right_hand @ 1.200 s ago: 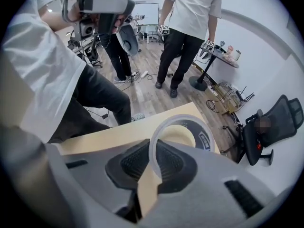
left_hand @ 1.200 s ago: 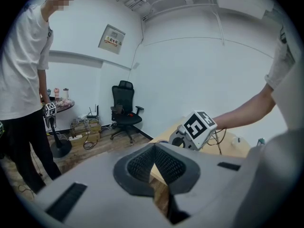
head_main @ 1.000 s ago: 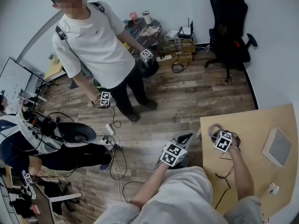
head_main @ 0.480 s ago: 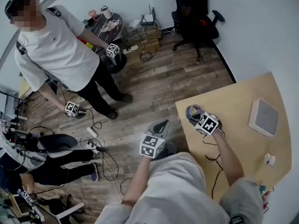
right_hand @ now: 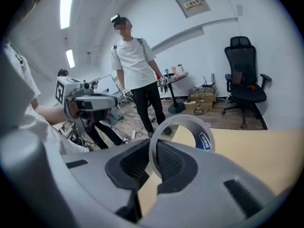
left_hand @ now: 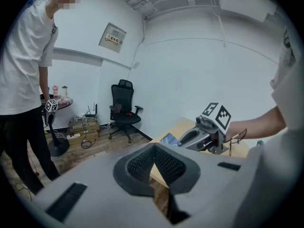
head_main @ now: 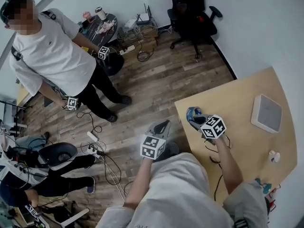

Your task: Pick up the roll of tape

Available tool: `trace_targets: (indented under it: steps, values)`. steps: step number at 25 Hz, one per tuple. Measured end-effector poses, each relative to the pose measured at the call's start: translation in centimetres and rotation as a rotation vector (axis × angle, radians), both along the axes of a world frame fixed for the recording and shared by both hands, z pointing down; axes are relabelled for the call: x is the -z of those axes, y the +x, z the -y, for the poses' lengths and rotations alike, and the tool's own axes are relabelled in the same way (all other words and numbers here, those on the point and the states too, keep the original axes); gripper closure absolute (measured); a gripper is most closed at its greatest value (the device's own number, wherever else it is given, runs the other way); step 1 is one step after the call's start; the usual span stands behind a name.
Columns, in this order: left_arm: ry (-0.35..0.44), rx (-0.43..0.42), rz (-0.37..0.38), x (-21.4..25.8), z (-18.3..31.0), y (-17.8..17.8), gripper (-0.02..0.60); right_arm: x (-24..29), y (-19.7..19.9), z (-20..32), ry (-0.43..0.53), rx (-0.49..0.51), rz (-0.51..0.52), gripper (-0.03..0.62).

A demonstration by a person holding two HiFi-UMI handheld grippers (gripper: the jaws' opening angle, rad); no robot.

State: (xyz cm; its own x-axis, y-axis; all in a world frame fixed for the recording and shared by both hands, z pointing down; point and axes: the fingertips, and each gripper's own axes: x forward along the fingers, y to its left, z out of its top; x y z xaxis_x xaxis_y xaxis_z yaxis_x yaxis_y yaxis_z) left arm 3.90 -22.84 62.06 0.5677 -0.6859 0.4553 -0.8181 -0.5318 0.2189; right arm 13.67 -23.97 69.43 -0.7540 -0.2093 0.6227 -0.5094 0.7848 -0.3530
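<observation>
The roll of tape (right_hand: 187, 127) is a clear ring with a blue-printed core. My right gripper (right_hand: 153, 163) is shut on its rim and holds it upright above the wooden table (right_hand: 256, 151). In the head view the tape (head_main: 194, 115) shows at the tip of the right gripper (head_main: 199, 122), lifted over the table's near left corner. My left gripper (left_hand: 153, 164) is shut with nothing between its pads and hangs over the floor, left of the table (head_main: 247, 146). In the left gripper view the right gripper (left_hand: 187, 137) appears with the tape's blue edge (left_hand: 170, 139).
A white flat box (head_main: 266, 113) and a small white object (head_main: 273, 156) lie on the table's right side. A person in a white shirt (head_main: 52, 56) stands at the left with two grippers. A black office chair (head_main: 192, 18) and cables (head_main: 102, 151) occupy the wooden floor.
My right gripper has risen from the table with the tape and rolled. The head view has swung, so the table and the standing person sit further left. The left gripper barely moved.
</observation>
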Motion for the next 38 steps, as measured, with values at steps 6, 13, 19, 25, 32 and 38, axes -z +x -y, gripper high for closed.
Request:
trace_targets:
  steps: [6, 13, 19, 25, 32, 38]
  values:
    - [-0.003, -0.012, -0.002, 0.2, -0.3, 0.5, 0.577, 2.1, 0.5, -0.3, -0.087, -0.167, 0.223, 0.551]
    - [-0.002, -0.011, -0.005, -0.1, -0.7, 0.6, 0.577, 4.2, 1.1, -0.5, -0.148, -0.322, 0.447, 0.551]
    - [0.004, -0.012, -0.002, -0.2, -1.6, 1.5, 0.577, 5.3, 2.2, -1.4, -0.209, -0.449, 0.632, 0.551]
    - [-0.001, -0.017, -0.007, -0.3, -0.9, 0.8, 0.577, 5.2, 1.4, -1.4, -0.205, -0.521, 0.667, 0.549]
    - [-0.011, -0.008, -0.007, -0.4, -0.7, 0.5, 0.577, 5.0, 0.5, -1.4, -0.164, -0.574, 0.628, 0.549]
    - [-0.012, -0.011, -0.009, -0.4, 0.6, -0.8, 0.577, 4.6, -1.6, -0.5, -0.098, -0.535, 0.501, 0.549]
